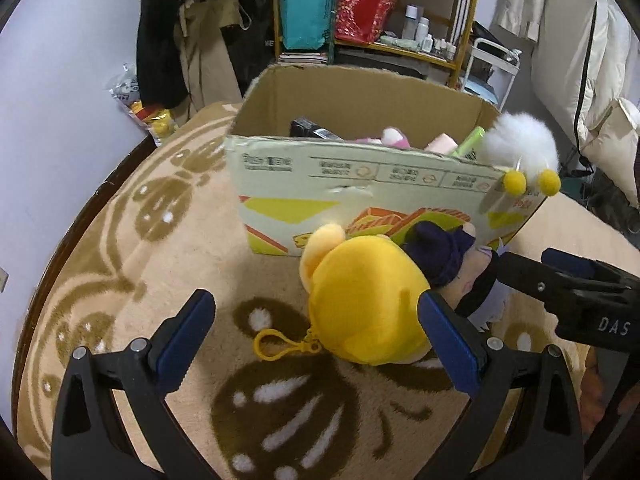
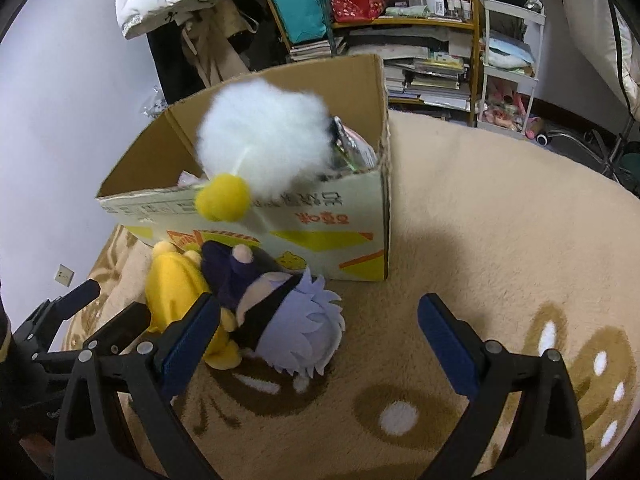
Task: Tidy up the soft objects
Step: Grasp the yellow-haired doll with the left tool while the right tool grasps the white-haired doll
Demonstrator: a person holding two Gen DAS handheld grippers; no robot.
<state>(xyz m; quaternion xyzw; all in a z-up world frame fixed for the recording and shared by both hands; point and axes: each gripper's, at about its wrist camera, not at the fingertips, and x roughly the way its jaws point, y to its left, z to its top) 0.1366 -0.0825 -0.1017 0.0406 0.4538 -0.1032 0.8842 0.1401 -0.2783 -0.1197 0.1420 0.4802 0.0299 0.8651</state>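
Observation:
A yellow plush (image 1: pixel 360 300) with a clip lies on the carpet in front of the cardboard box (image 1: pixel 340 196); it also shows in the right wrist view (image 2: pixel 172 288). A purple-haired doll (image 2: pixel 280 320) lies against it, also visible in the left wrist view (image 1: pixel 448 256). A white fluffy toy with yellow pompoms (image 2: pixel 260 144) is at the box's rim, also in the left wrist view (image 1: pixel 520 148). My left gripper (image 1: pixel 316 344) is open around the yellow plush. My right gripper (image 2: pixel 320 340) is open around the doll.
The box (image 2: pixel 320 216) holds several soft items. A patterned beige carpet (image 2: pixel 500 220) covers the surface. Shelves (image 1: pixel 372 12) with bags, bottles and books stand behind, with hanging clothes (image 1: pixel 192 40) at left and a white cart (image 2: pixel 512 52) at right.

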